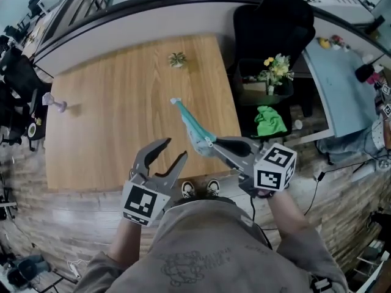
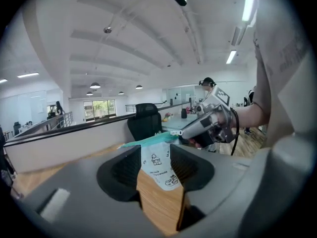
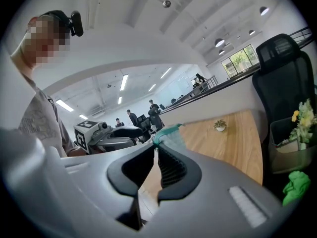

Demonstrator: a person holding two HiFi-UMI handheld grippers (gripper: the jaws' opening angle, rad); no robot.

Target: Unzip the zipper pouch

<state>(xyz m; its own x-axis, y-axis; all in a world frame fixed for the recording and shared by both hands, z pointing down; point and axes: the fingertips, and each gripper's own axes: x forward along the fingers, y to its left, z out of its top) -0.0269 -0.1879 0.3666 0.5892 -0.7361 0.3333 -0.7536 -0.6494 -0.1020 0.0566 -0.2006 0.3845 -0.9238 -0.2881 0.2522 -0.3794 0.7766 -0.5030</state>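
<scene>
The right gripper [image 1: 212, 144] was clamped on one end, apparently the zipper end, of the teal-topped white printed fabric pouch [image 1: 190, 124], holding it in the air above the light wooden table [image 1: 110, 115]. The left gripper [image 1: 174, 150] gaped wide and empty beside the pouch.

Grey printed T-shirt [image 1: 197, 249], grey left tongs [image 1: 175, 149] and right tongs [image 1: 213, 144] with black-and-white marker cubes [image 1: 275, 167]

Table [image 1: 122, 133] matt wood grain; zipper pouch [image 1: 194, 127] smooth, soft, matt.
</scene>
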